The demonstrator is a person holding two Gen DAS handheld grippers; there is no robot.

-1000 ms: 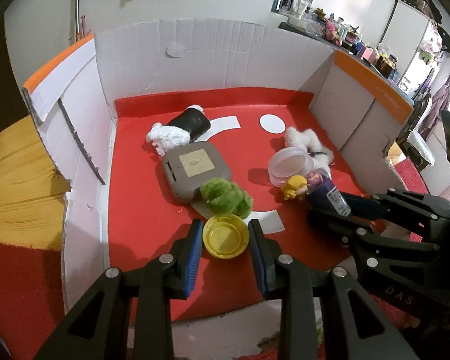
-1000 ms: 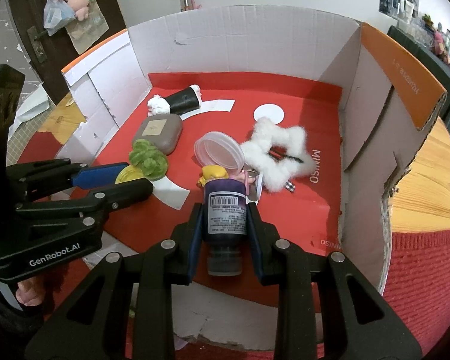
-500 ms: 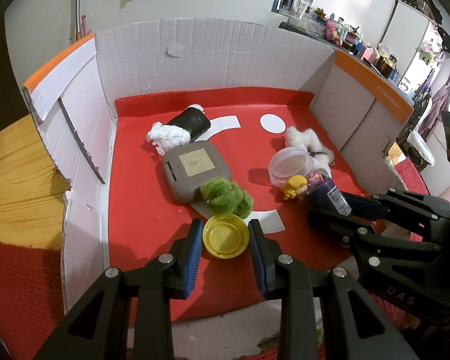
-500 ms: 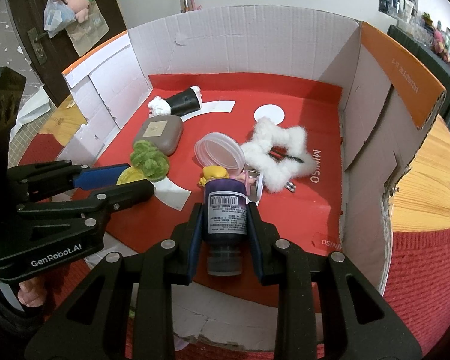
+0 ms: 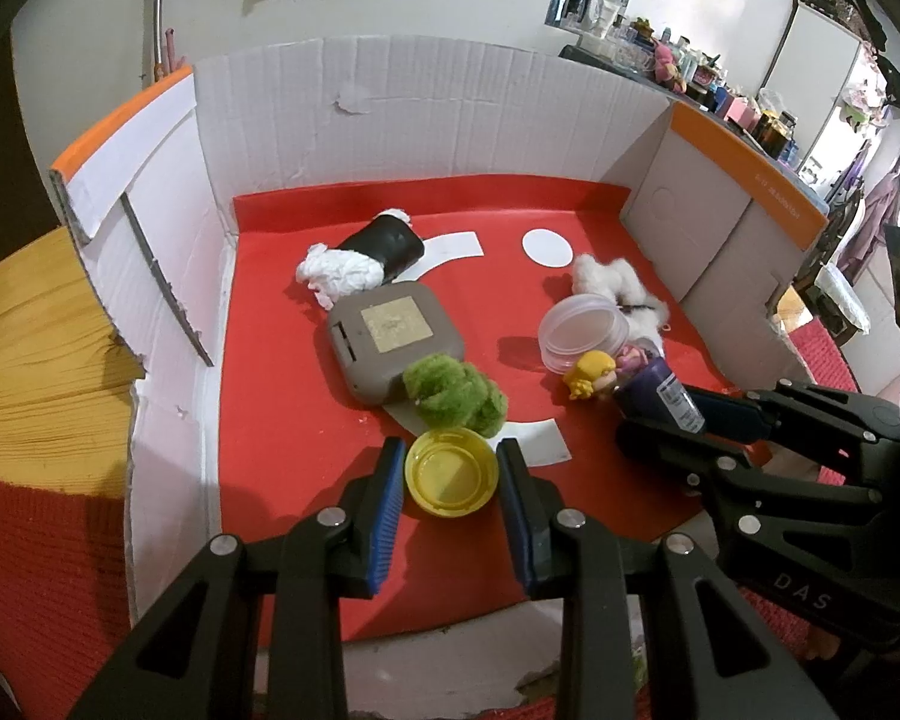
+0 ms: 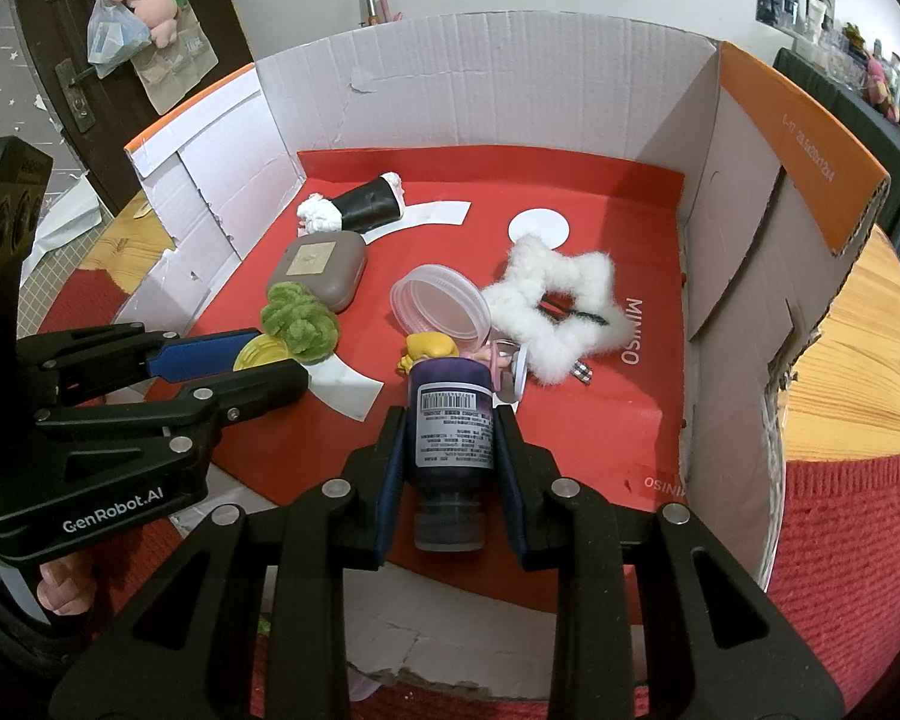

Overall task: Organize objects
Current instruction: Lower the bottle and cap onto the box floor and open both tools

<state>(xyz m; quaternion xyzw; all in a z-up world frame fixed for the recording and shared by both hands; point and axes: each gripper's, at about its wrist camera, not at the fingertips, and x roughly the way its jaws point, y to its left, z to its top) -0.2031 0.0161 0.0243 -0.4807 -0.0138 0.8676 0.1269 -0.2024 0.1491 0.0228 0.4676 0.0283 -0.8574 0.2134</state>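
Left tongs (image 5: 450,480) are clamped on the yellow cap (image 5: 452,471) at the box's (image 6: 498,96) near edge; right tongs (image 6: 450,450) are clamped on the purple bottle (image 6: 452,438). Grey case (image 6: 321,264), green plush (image 6: 299,321), clear lid (image 6: 441,309), and white star (image 6: 561,306) lie scattered, so sorting looks barely begun.

Inside the cardboard box (image 6: 510,84), a cap (image 5: 451,471) sits at the near edge between the left gripper's (image 5: 450,480) fingers, a pompom (image 5: 455,393) just behind it touching a case (image 5: 390,342). To the right, a bottle (image 6: 453,438) lies between the right gripper's (image 6: 450,462) fingers, a figurine (image 6: 429,348), lid (image 6: 441,306) and fluffy star (image 6: 555,300) beyond.
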